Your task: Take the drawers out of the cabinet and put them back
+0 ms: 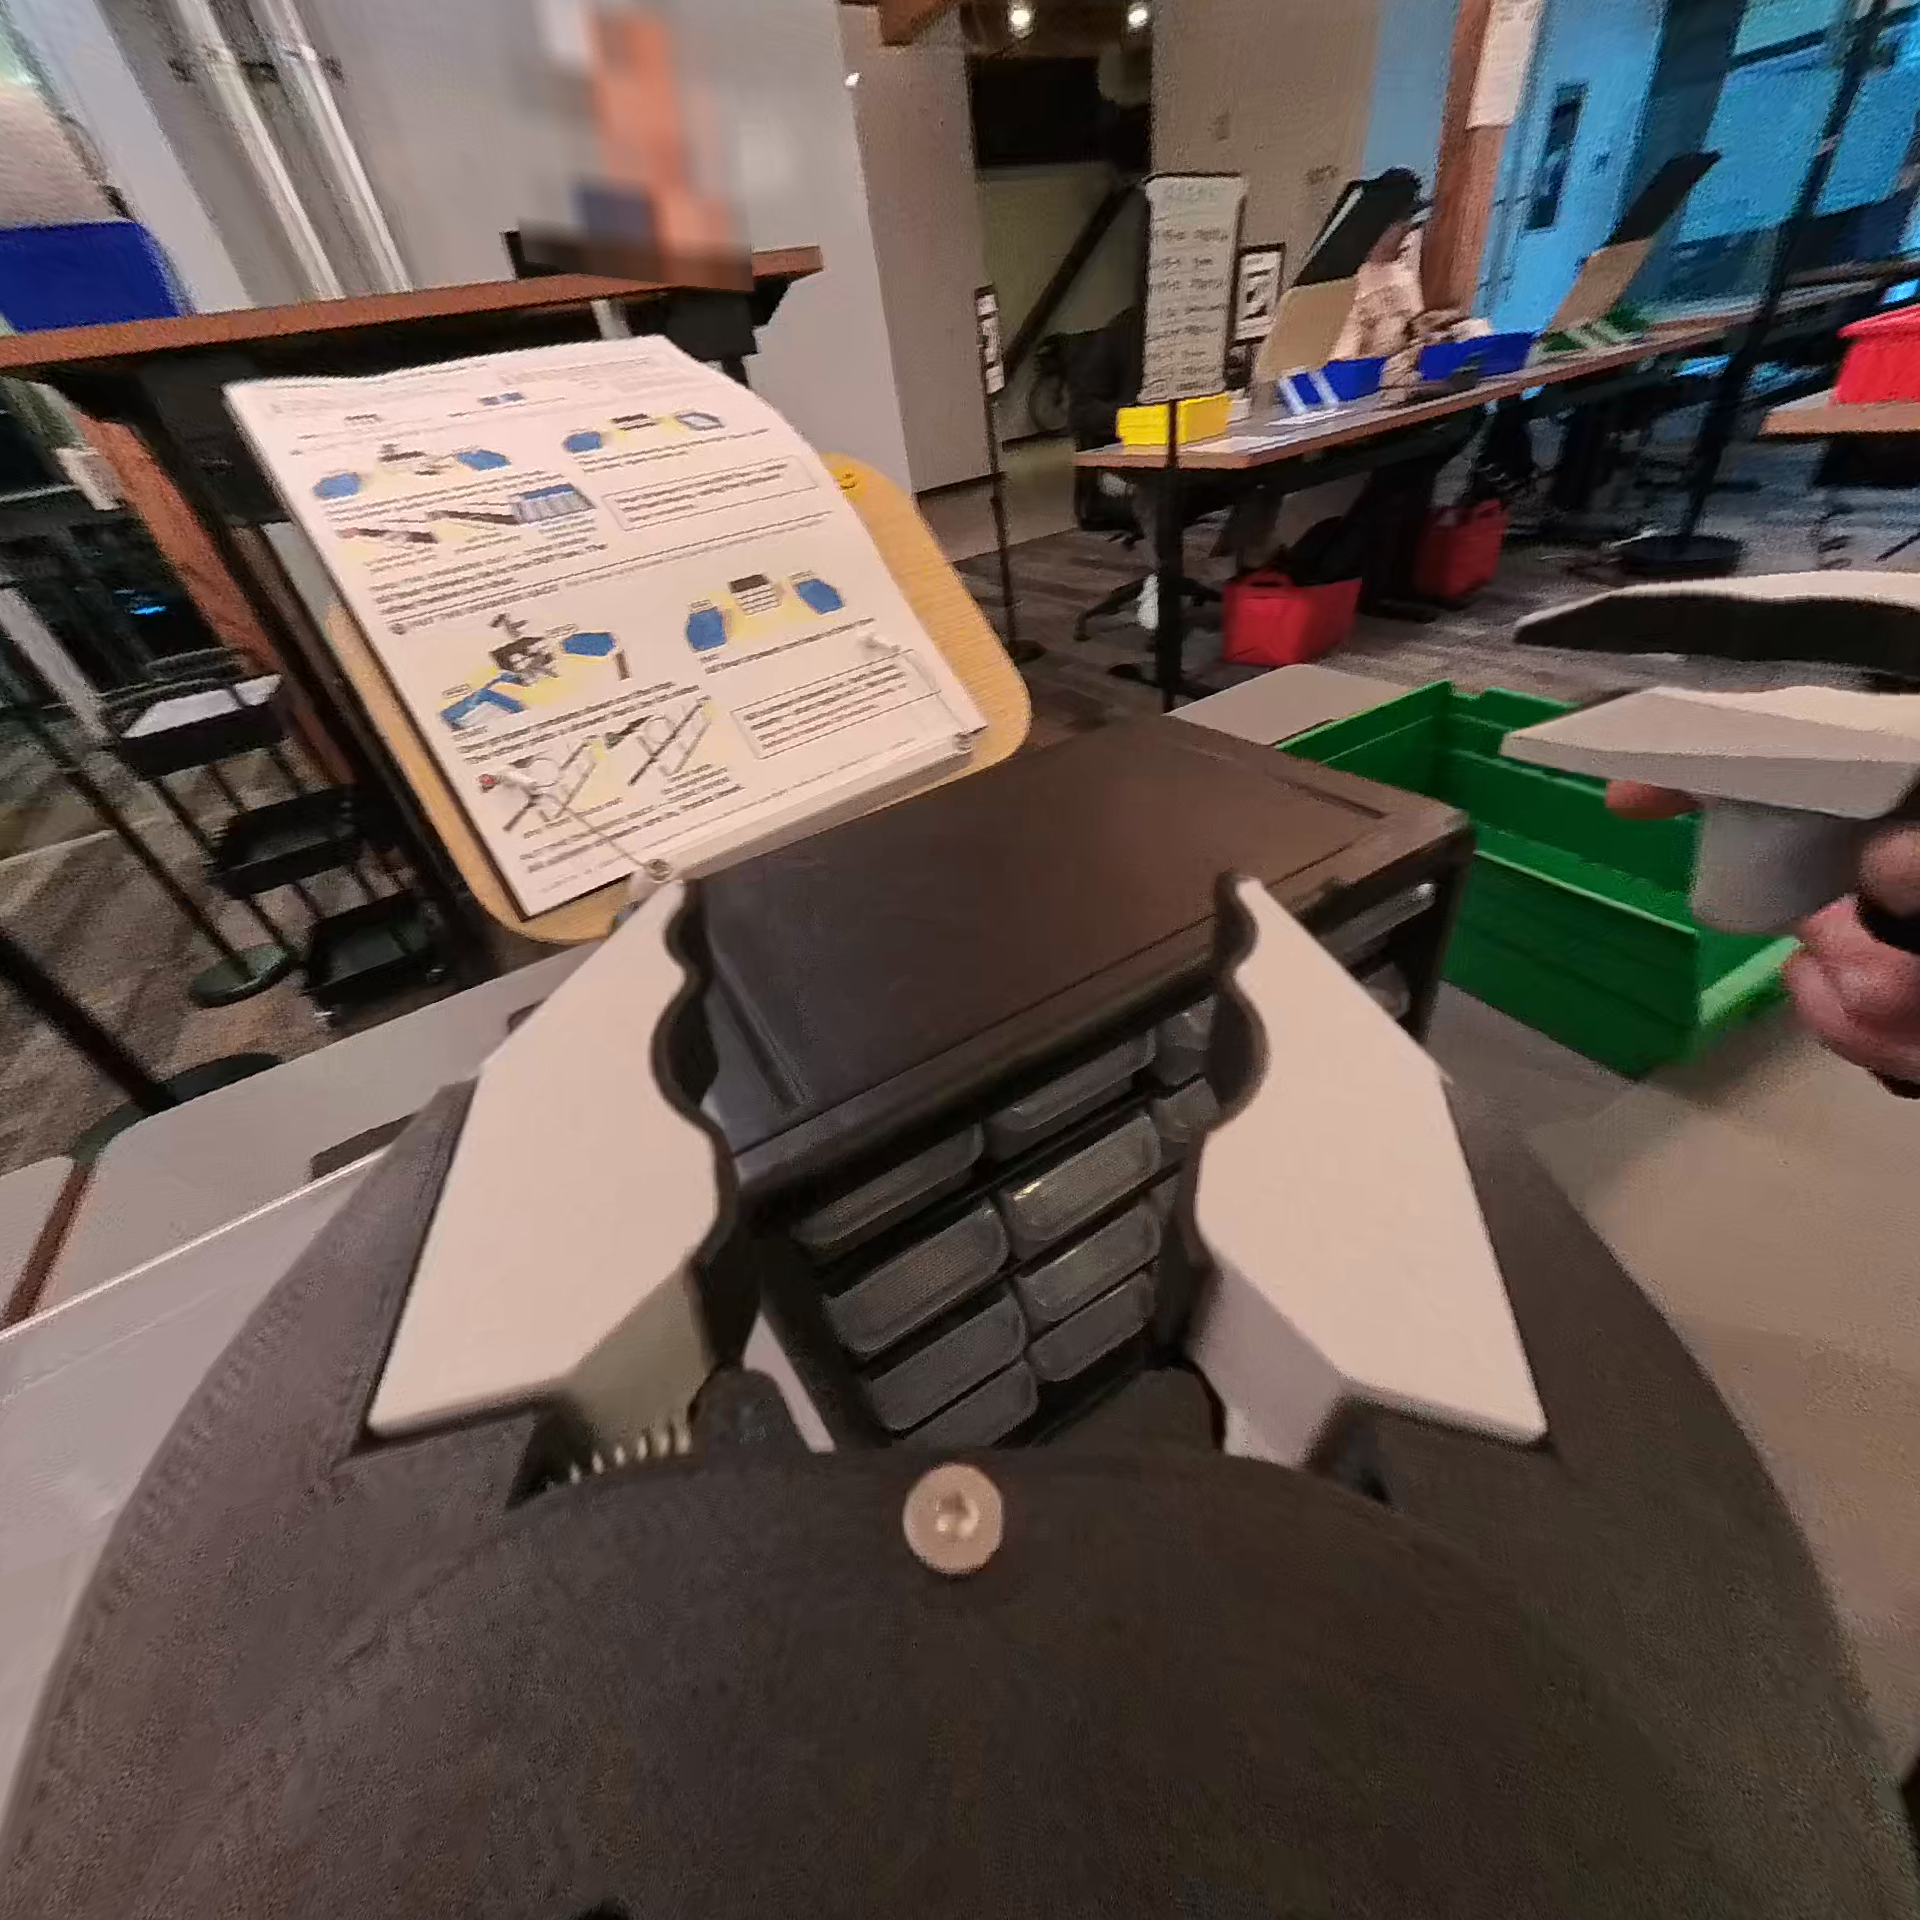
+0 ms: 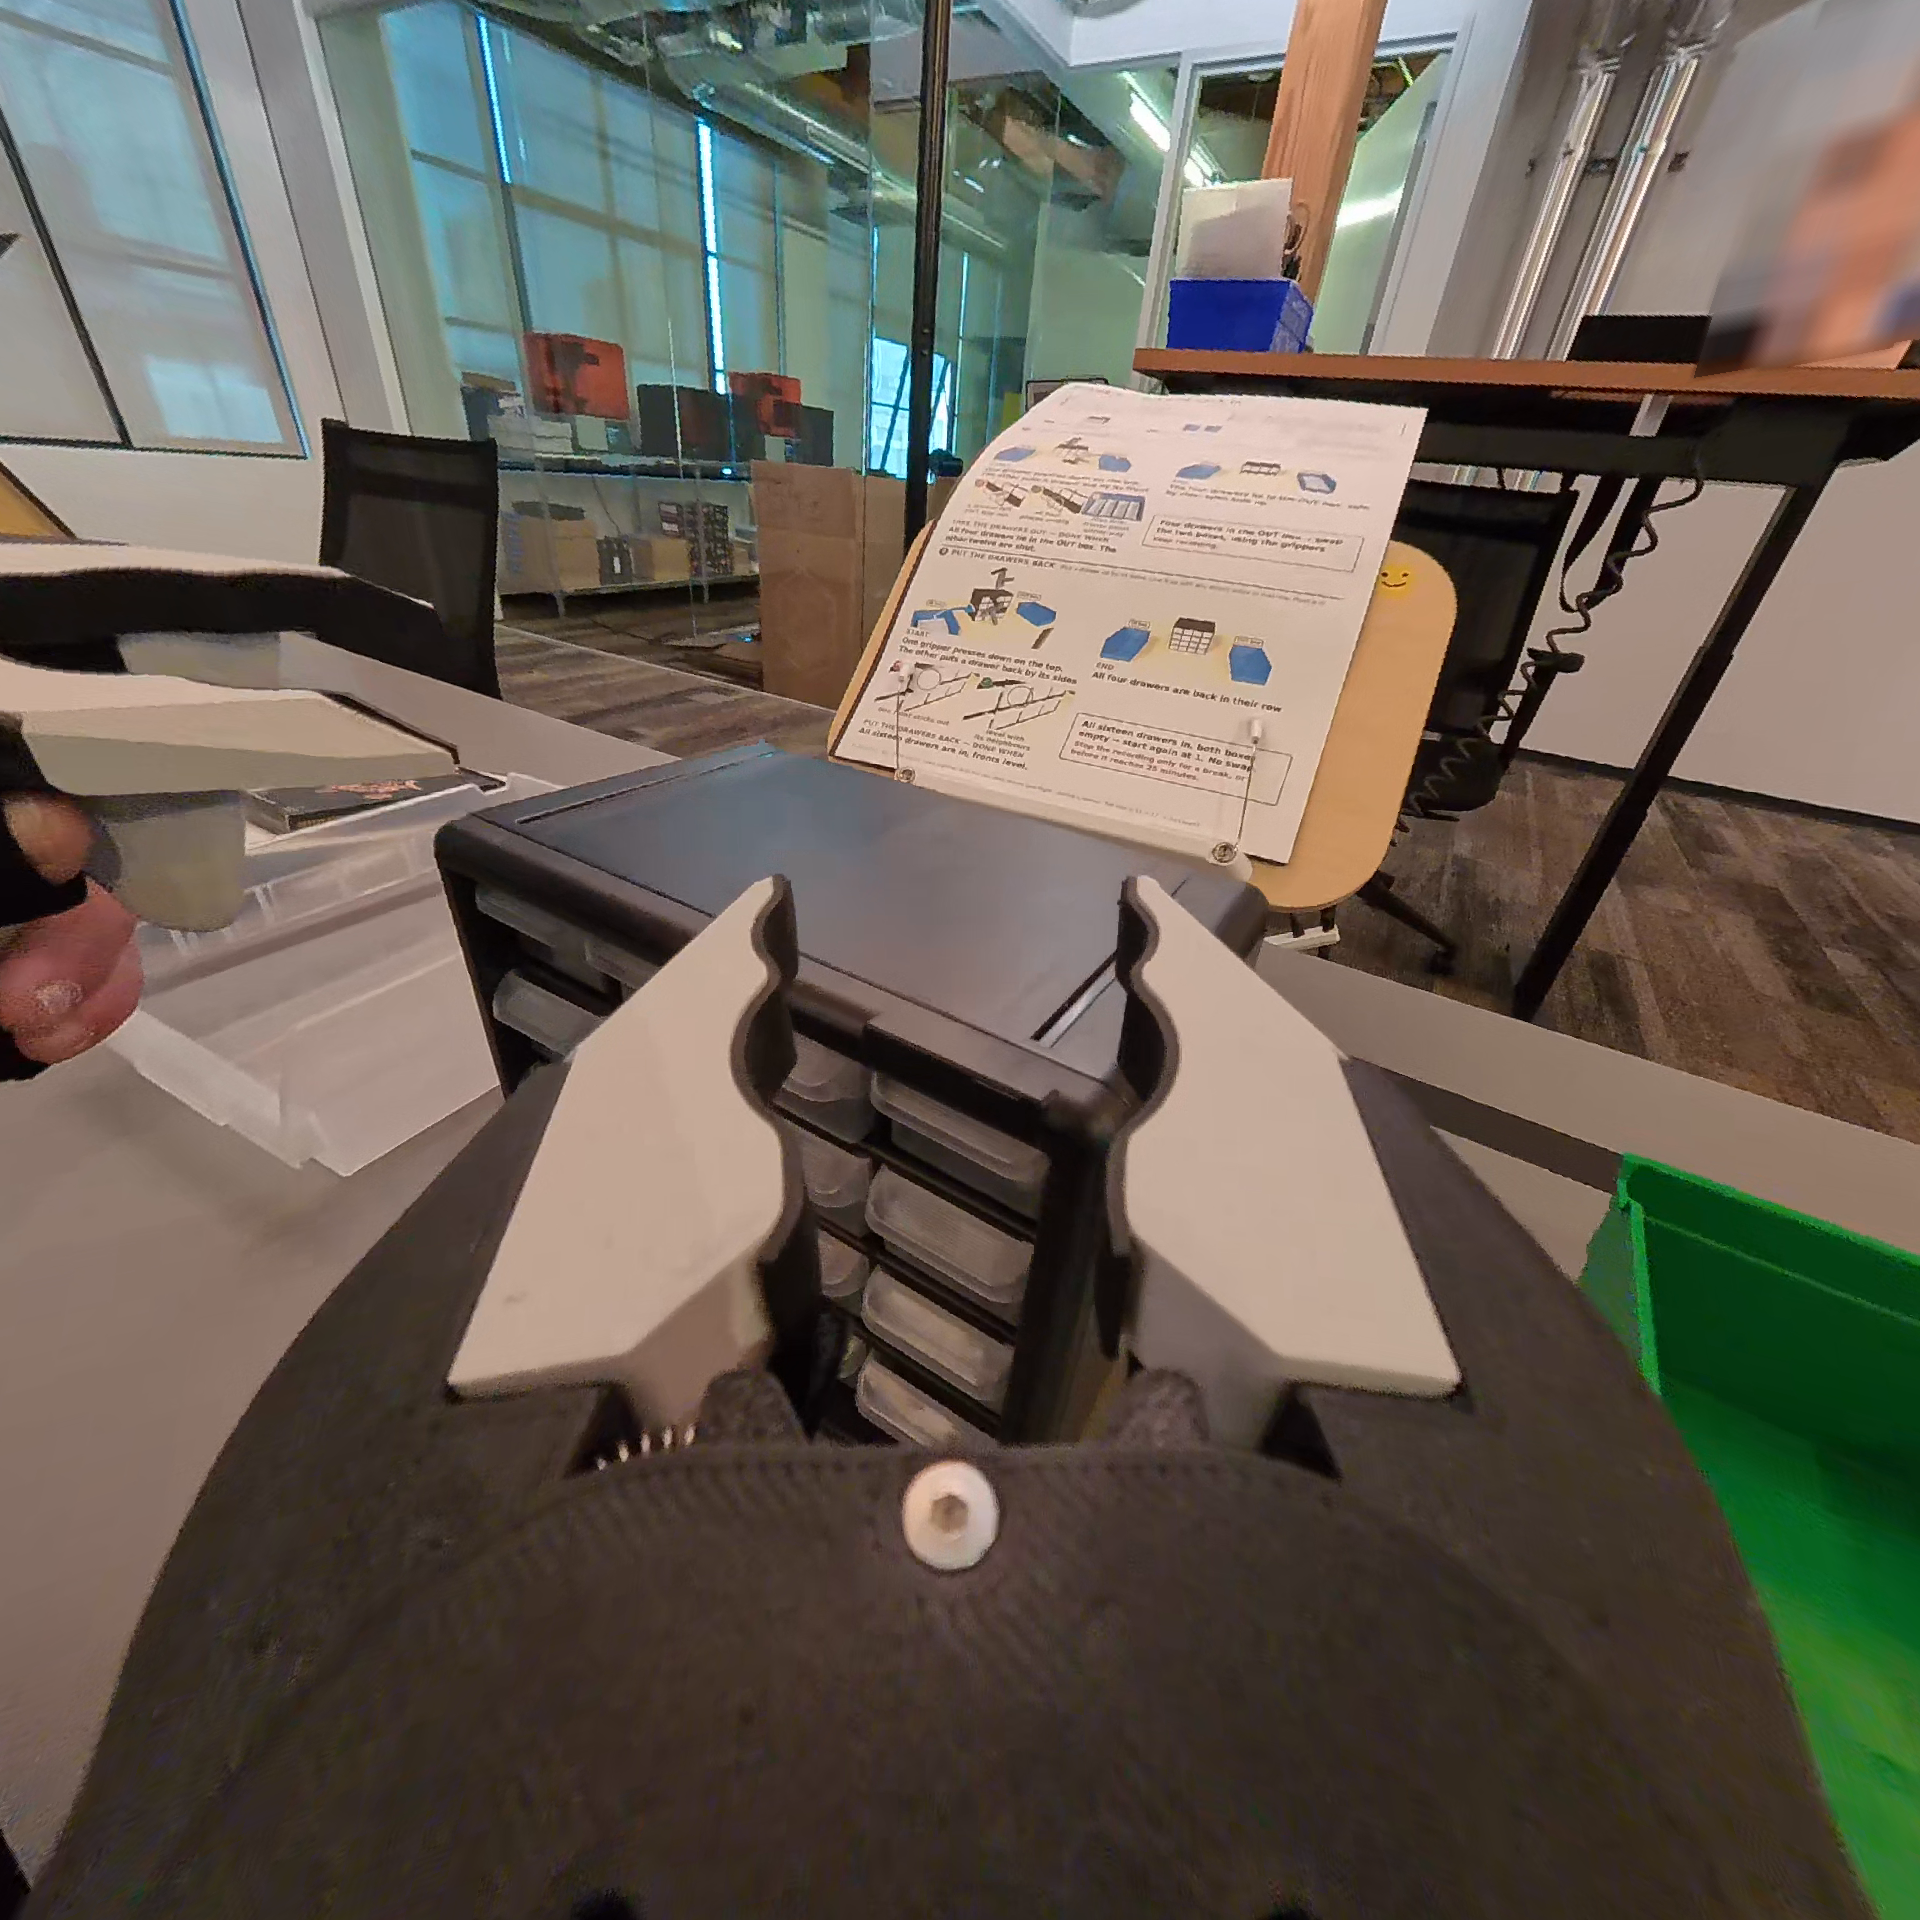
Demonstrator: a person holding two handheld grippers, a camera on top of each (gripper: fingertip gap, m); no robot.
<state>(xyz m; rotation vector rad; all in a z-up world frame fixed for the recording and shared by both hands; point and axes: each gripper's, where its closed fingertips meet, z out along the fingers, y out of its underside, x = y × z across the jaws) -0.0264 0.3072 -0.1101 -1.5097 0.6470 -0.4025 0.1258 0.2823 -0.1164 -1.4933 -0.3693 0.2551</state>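
A small black cabinet (image 1: 1049, 862) with several clear grey drawers (image 1: 1081, 1174) stands on the grey table; all visible drawers are pushed in. My left gripper (image 1: 956, 925) is open and empty, held above and in front of the cabinet's front left. The same cabinet (image 2: 831, 862) shows in the right wrist view with its drawers (image 2: 951, 1236). My right gripper (image 2: 951, 925) is open and empty, above the cabinet's front right corner. Each gripper also shows at the edge of the other's view, held by a hand (image 1: 1860, 977).
A green bin (image 1: 1558, 831) stands right of the cabinet and shows in the right wrist view too (image 2: 1787, 1382). A clear plastic bin (image 2: 301, 1018) stands to the left. An instruction sheet on a wooden stand (image 1: 582, 623) leans behind the cabinet.
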